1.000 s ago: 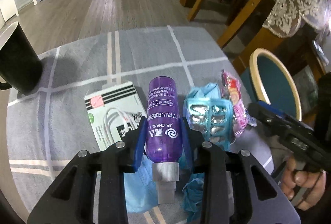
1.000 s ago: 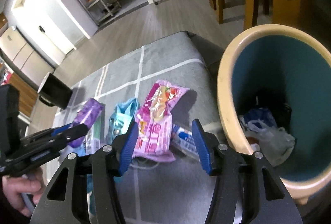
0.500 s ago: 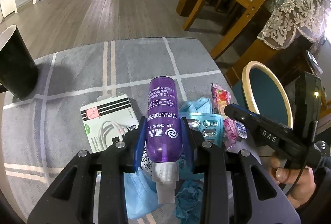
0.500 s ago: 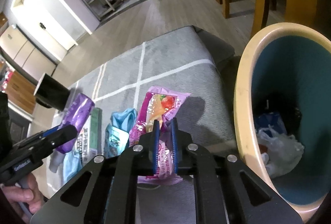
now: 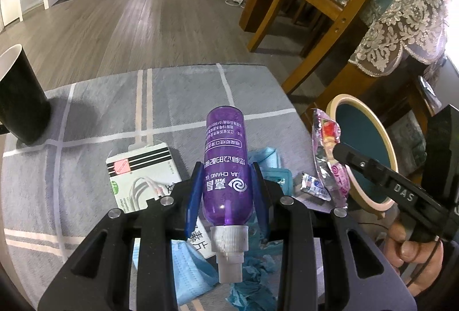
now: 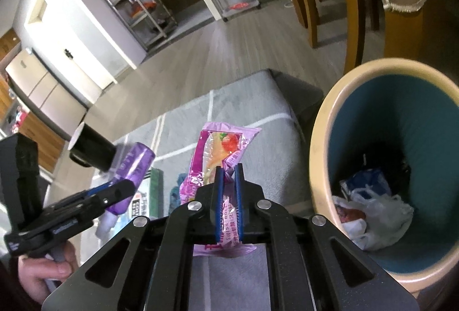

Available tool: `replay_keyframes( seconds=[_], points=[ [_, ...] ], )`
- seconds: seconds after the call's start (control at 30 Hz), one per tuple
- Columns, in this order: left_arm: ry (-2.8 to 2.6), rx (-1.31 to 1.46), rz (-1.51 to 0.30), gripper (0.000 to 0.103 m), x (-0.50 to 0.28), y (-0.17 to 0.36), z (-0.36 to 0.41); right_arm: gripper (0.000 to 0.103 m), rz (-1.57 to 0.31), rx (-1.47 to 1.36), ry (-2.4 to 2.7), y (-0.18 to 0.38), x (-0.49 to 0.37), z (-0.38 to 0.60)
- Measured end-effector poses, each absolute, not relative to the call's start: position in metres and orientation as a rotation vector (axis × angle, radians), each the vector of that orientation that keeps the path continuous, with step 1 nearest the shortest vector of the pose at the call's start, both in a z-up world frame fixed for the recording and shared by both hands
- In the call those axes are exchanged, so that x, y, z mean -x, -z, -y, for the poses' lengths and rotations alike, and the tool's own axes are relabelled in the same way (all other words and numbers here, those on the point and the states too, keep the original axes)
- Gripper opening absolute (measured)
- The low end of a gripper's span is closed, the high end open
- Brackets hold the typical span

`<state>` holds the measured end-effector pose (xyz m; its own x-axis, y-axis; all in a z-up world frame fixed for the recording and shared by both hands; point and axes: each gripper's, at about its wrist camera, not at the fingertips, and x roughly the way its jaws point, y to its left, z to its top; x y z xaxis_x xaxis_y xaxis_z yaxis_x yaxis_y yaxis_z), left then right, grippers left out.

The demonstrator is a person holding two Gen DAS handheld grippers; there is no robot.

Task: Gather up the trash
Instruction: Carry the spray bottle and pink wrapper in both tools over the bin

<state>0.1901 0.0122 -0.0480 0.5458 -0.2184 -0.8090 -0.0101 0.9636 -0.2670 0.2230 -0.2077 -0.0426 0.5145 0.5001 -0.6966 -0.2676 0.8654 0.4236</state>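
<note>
My left gripper (image 5: pixel 226 190) is shut on a purple plastic bottle (image 5: pixel 224 167), held above the grey cloth-covered table (image 5: pixel 114 110); the bottle also shows in the right wrist view (image 6: pixel 134 167). My right gripper (image 6: pixel 228 190) is shut on a pink snack wrapper (image 6: pixel 221 150) and holds it up off the table, left of the teal bin (image 6: pixel 396 138). The wrapper (image 5: pixel 327 150) and the bin (image 5: pixel 361 150) also show in the left wrist view. The bin holds a white plastic bag (image 6: pixel 370 216) and other trash.
On the table lie a white cable box (image 5: pixel 140 181), a blue face mask (image 5: pixel 189 268), crumpled teal packaging (image 5: pixel 269 164) and a small foil wrapper (image 5: pixel 311 184). A black cup (image 5: pixel 20 101) stands at the left. Wooden chairs (image 5: pixel 304 3) stand behind.
My right gripper shut on the pink wrapper and lifted it off the table toward the bin. My left gripper rose with the purple bottle in it.
</note>
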Motion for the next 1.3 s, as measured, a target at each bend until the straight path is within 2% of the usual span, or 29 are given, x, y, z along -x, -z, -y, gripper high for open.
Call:
replay_keyframes(
  seconds=[0.6,0.97,1.3],
  points=[
    [0.268,0.172,-0.911,0.032,-0.179,0.031,0.033,0.009,-0.805,-0.233,-0.402,0.002,-0.176,0.264],
    [0.295,0.248,-0.942,0.032,-0.176,0.037,0.042,0.009,-0.750,-0.324,-0.278,0.003,-0.180,0.309],
    [0.358,0.209,-0.941,0.032,-0.187,0.026,0.085,0.009,-0.777,-0.396,-0.182,0.020,-0.194,0.337]
  ],
)
